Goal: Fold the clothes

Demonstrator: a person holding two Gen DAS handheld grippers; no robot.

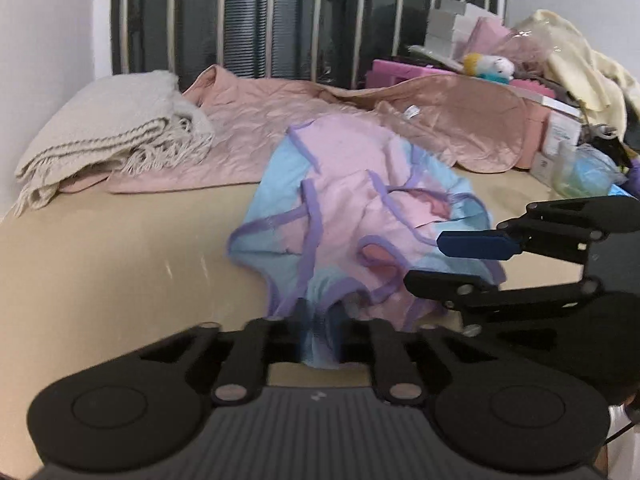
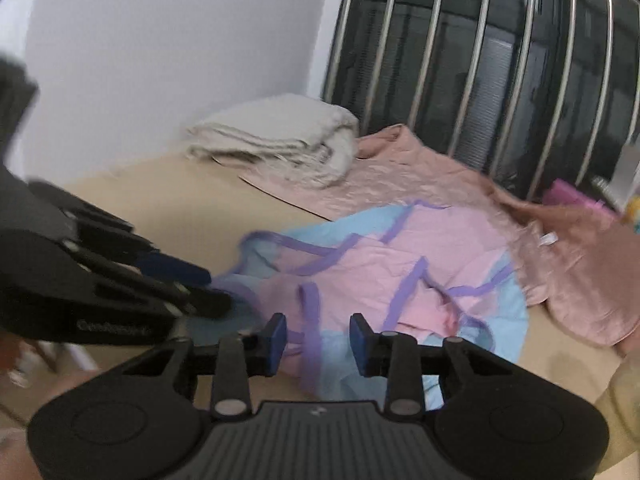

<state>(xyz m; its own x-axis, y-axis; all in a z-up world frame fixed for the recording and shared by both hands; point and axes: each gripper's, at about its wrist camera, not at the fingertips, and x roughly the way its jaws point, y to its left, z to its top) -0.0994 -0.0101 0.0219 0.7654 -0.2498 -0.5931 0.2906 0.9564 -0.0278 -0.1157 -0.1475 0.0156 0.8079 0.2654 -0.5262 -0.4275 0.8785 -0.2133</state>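
A pink and light-blue garment [image 1: 360,216] [image 2: 400,268] with purple trim lies crumpled on the tan bed sheet [image 1: 100,260]. My left gripper [image 1: 320,320] is at the garment's near edge, shut on a fold of its blue fabric. In the right wrist view the left gripper [image 2: 212,286] comes in from the left onto the garment's blue left edge. My right gripper [image 2: 319,340] stands open over the garment's near edge, its blue pads [image 2: 276,340] apart and the cloth lying below them. In the left wrist view the right gripper [image 1: 424,260] reaches in from the right.
A folded beige fringed blanket [image 1: 112,132] [image 2: 280,148] sits at the back left. A pink satin garment [image 1: 440,120] [image 2: 420,172] is spread behind the pink and blue one. Boxes, a plush toy [image 1: 492,66] and cloths pile up at the right. Metal bars [image 1: 280,20] stand behind the bed.
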